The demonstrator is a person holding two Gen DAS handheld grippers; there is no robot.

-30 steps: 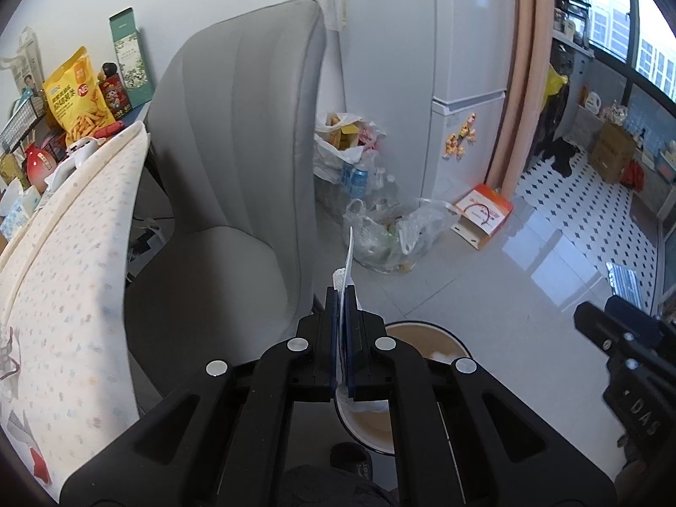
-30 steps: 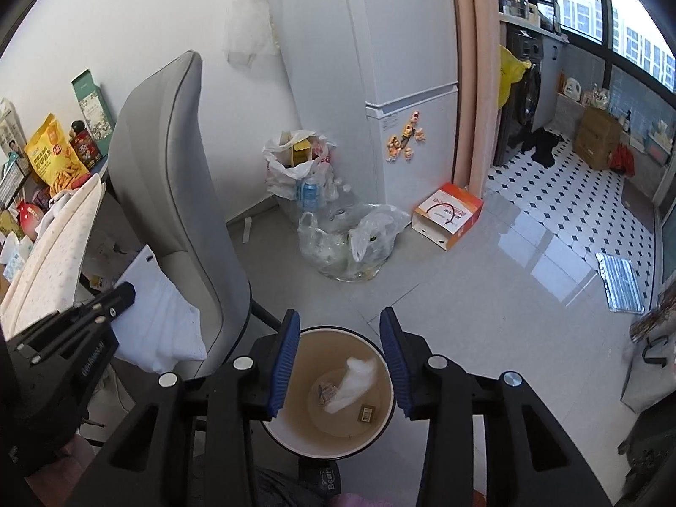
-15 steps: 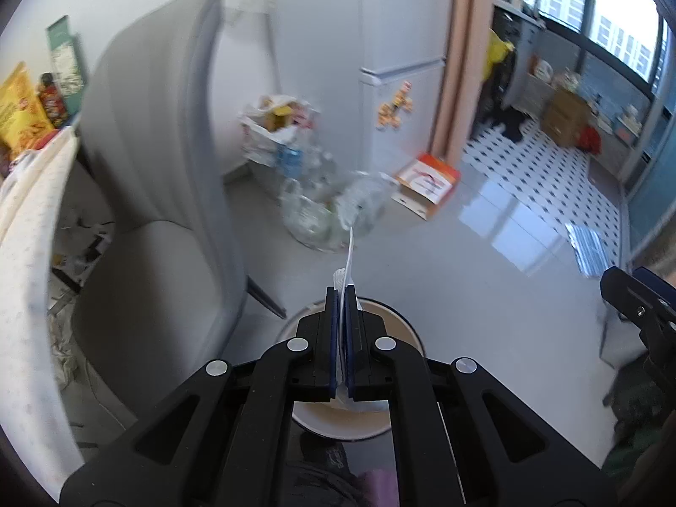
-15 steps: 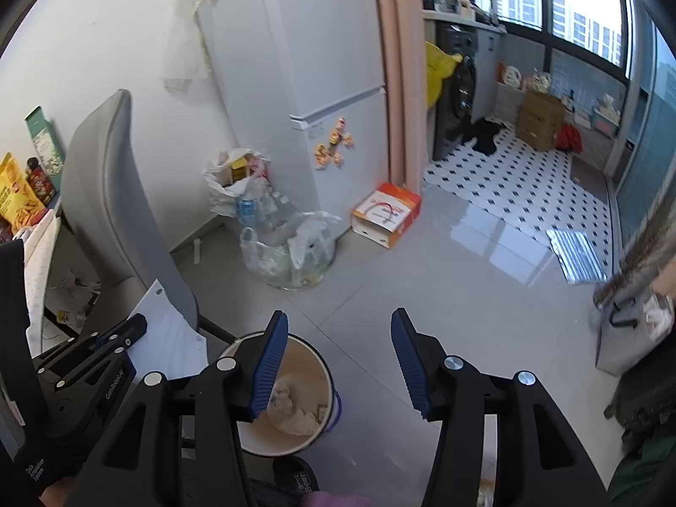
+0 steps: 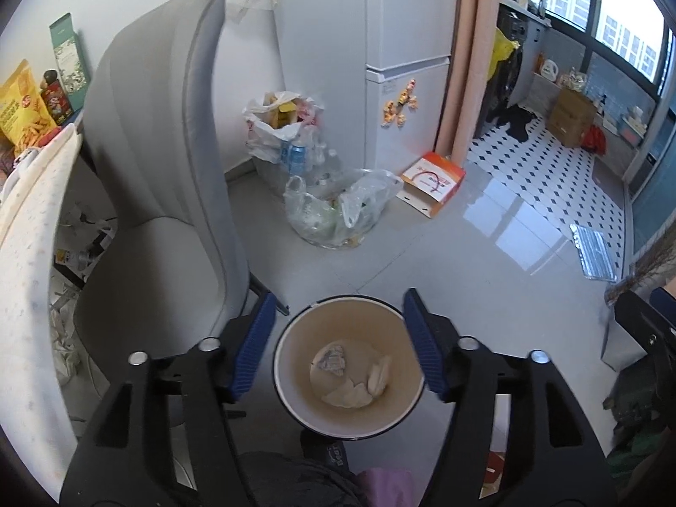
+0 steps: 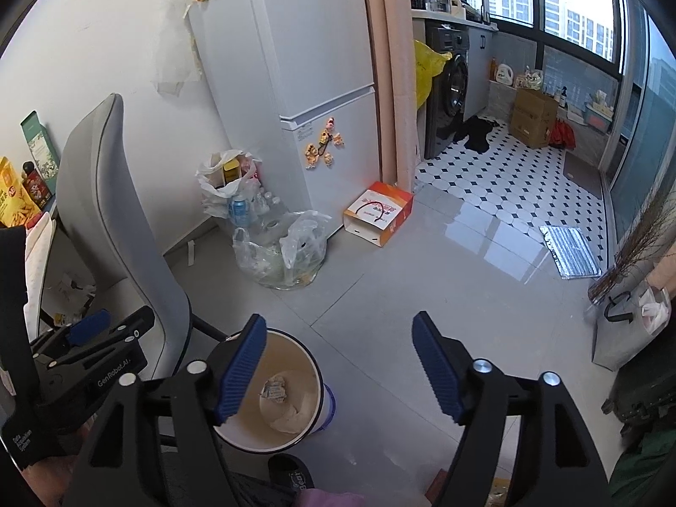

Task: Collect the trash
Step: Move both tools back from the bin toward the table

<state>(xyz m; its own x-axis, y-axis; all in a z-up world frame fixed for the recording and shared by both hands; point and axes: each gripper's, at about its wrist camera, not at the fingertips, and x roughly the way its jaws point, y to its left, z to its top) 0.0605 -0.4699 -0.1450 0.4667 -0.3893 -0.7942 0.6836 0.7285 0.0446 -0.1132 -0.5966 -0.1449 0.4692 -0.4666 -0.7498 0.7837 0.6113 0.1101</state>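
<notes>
A round beige trash bin point(image 5: 295, 397) with a dark rim stands on the floor, holding crumpled paper point(image 5: 331, 359) and white tissue point(image 5: 359, 388). My left gripper point(image 5: 340, 346) is open and empty right above the bin, its blue pads on either side of the rim. The bin also shows in the right wrist view point(image 6: 304, 380) at the bottom left. My right gripper point(image 6: 340, 372) is open and empty, its left pad point(image 6: 241, 372) over the bin. The left gripper's body point(image 6: 84, 350) shows at the left of that view.
A grey chair point(image 5: 160, 177) stands left of the bin, beside a cloth-covered table point(image 5: 25, 253). Clear plastic bags of bottles point(image 5: 338, 207) and a white fridge point(image 5: 380, 55) are ahead. An orange box point(image 5: 433, 181) lies on the tiled floor. A bag point(image 6: 625, 329) stands at the right.
My left gripper was shut on a white sheet of paper; now it is open and the paper is gone from it. White paper lies in the bin. The right gripper has swung a little right.
</notes>
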